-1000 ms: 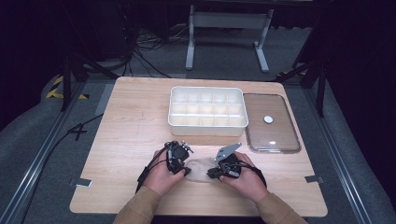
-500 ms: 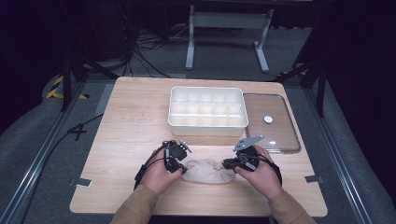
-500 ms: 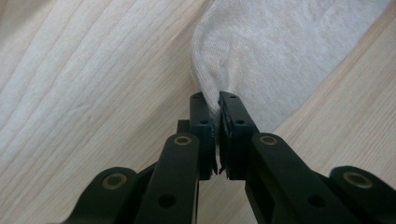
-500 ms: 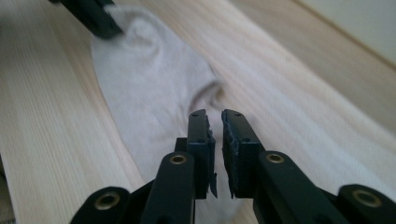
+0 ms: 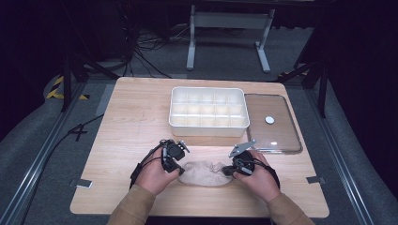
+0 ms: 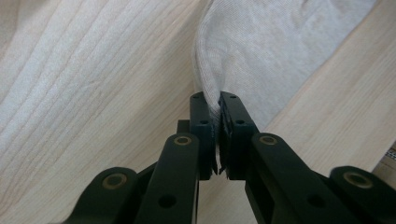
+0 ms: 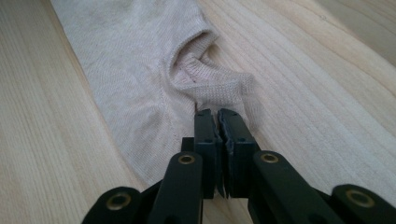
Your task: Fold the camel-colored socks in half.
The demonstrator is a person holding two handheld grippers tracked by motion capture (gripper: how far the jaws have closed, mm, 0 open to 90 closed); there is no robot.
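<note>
Beige sock [image 5: 205,172] lies on the near edge of the light wood table [image 5: 131,126], stretched between both grippers: left gripper [image 5: 172,157] pinches one end with jaws pressed together on the fabric, right gripper [image 5: 237,167] pinches the cuff end the same way. Behind it sit a white divided tray [image 5: 208,123] and, just to its right, a clear lid [image 5: 272,124]. Around the table: grey carpet [image 5: 42,140], dark room, cables [image 5: 141,51] and a metal stand [image 5: 228,28].

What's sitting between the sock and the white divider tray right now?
Nothing: in the high view only bare wooden table lies between the beige sock and the white divider tray. Both claws grip the sock's ends.
</note>
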